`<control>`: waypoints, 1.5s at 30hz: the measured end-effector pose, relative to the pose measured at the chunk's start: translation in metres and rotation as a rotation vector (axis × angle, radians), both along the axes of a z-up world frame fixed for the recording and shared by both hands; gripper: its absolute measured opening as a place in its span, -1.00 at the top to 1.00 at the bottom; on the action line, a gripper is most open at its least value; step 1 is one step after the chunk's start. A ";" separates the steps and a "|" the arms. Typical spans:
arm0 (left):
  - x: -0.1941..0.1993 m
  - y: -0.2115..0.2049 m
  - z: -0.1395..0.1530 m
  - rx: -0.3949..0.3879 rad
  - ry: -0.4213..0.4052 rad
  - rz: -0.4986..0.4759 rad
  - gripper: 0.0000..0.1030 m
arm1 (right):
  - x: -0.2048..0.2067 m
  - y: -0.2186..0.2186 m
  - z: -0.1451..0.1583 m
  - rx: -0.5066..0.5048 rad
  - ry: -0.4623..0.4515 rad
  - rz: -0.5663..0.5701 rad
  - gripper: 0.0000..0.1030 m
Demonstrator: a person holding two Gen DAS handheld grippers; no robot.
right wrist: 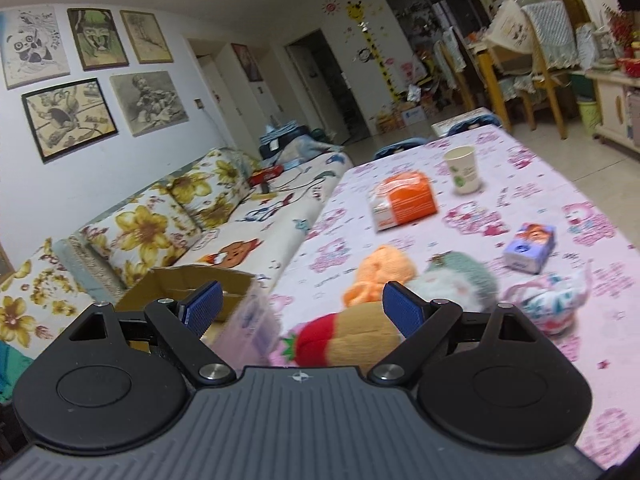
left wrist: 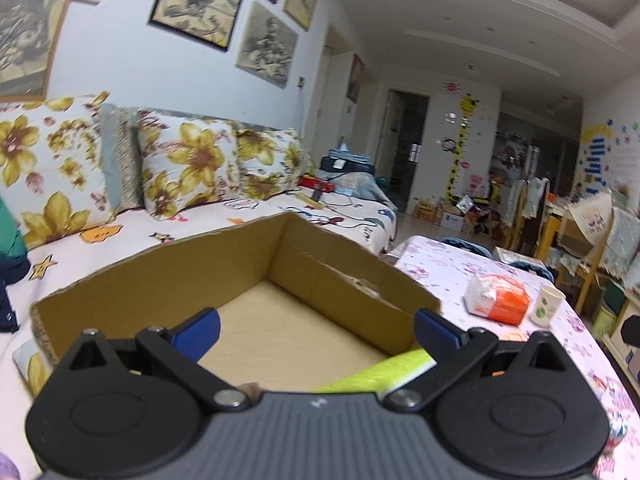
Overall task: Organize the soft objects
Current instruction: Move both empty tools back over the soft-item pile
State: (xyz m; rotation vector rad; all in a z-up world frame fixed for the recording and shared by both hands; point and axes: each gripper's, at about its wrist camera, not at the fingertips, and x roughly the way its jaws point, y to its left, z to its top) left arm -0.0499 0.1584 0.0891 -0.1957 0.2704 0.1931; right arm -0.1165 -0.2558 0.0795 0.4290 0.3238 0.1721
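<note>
A brown cardboard box (left wrist: 168,288) sits open below my left gripper (left wrist: 316,330), which is open and empty just above its near rim. A yellow-green item (left wrist: 384,372) lies in the box's near right corner. In the right wrist view my right gripper (right wrist: 302,306) is open and empty above the table edge. Ahead of it lie a red-and-tan plush toy (right wrist: 344,340), an orange knitted toy (right wrist: 376,276), a grey-white furry toy (right wrist: 460,280) and a patterned fabric piece (right wrist: 552,304). The box also shows there (right wrist: 188,284).
A pink patterned tablecloth (right wrist: 520,184) carries an orange-white packet (right wrist: 404,200), a paper cup (right wrist: 464,170) and a small blue-purple box (right wrist: 530,248). A translucent plastic container (right wrist: 252,328) stands beside the cardboard box. A floral sofa (left wrist: 192,168) runs along the left wall.
</note>
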 end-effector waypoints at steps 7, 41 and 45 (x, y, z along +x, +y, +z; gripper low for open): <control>0.001 -0.022 -0.001 0.051 -0.012 -0.074 -0.98 | -0.009 -0.016 -0.003 -0.030 -0.024 -0.079 -1.00; 0.001 -0.123 -0.028 0.189 0.092 -0.371 -0.98 | -0.004 -0.030 -0.016 0.017 0.007 -0.238 -1.00; 0.001 -0.136 -0.036 0.174 0.130 -0.433 -0.98 | -0.001 -0.035 -0.019 0.022 0.022 -0.268 -1.00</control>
